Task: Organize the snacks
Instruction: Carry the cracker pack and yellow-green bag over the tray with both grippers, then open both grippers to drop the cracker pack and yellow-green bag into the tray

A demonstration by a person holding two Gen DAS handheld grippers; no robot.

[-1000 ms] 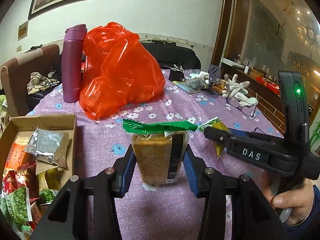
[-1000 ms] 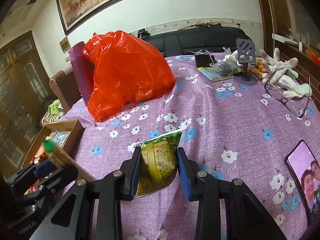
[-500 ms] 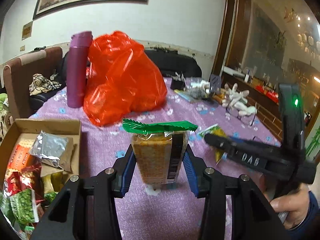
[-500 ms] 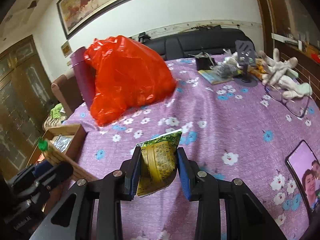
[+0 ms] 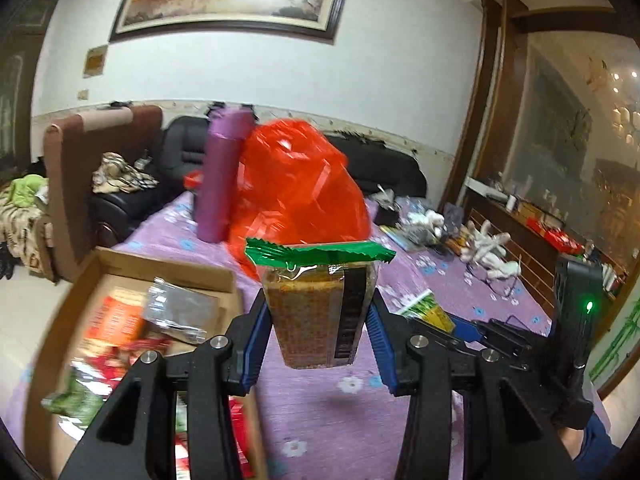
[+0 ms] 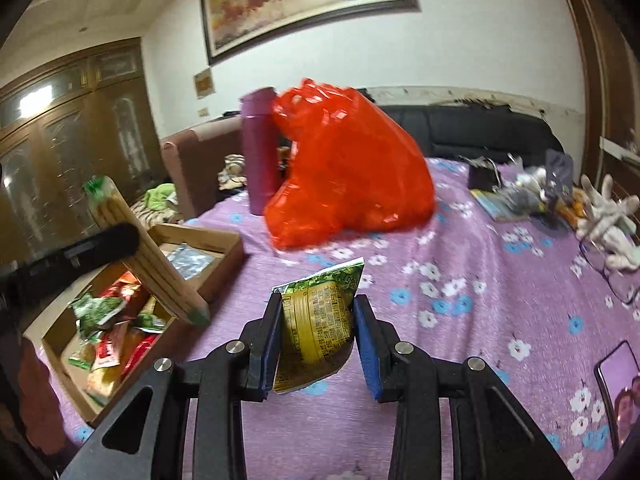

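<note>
My left gripper [image 5: 318,344] was clenched on a cracker pack [image 5: 318,316] with a green seal, held clear above the purple flowered tablecloth [image 5: 440,280]. The cardboard box [image 5: 168,268] of snacks sat at its nine o'clock. My right gripper [image 6: 316,340] gripped a yellow-green snack packet [image 6: 318,324]; the red plastic bag [image 6: 348,164] lay at twelve o'clock.
</note>
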